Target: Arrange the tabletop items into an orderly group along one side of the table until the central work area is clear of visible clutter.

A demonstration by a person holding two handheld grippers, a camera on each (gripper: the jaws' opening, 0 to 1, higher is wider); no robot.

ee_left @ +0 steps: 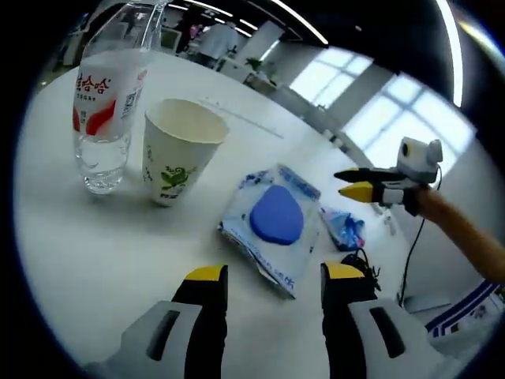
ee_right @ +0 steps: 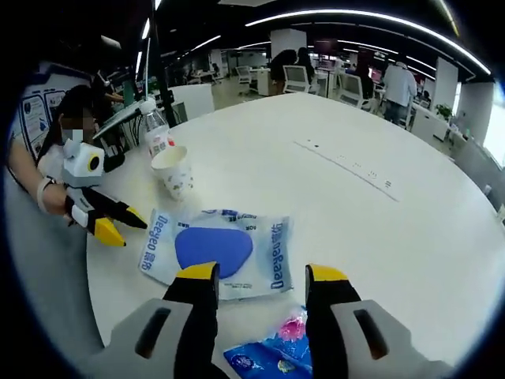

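— Ahead of the left gripper point(ee_left: 272, 278), jaws apart and empty, what lies?

— One glossy packet point(ee_left: 274, 223) with a blue oval; beyond, a paper cup point(ee_left: 178, 150), hollow, and a clear bottle point(ee_left: 106, 110) part-filled.

— And the right gripper point(ee_right: 258, 278)?

— Open too, a crinkled blue wrapper point(ee_right: 272, 351) between its jaws.

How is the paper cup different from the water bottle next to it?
The paper cup is white paper with a green leaf print; the water bottle is clear plastic with a red and white label. The cup is shorter and open on top; the bottle stands taller, holding a little water. Both stand upright on the white table.
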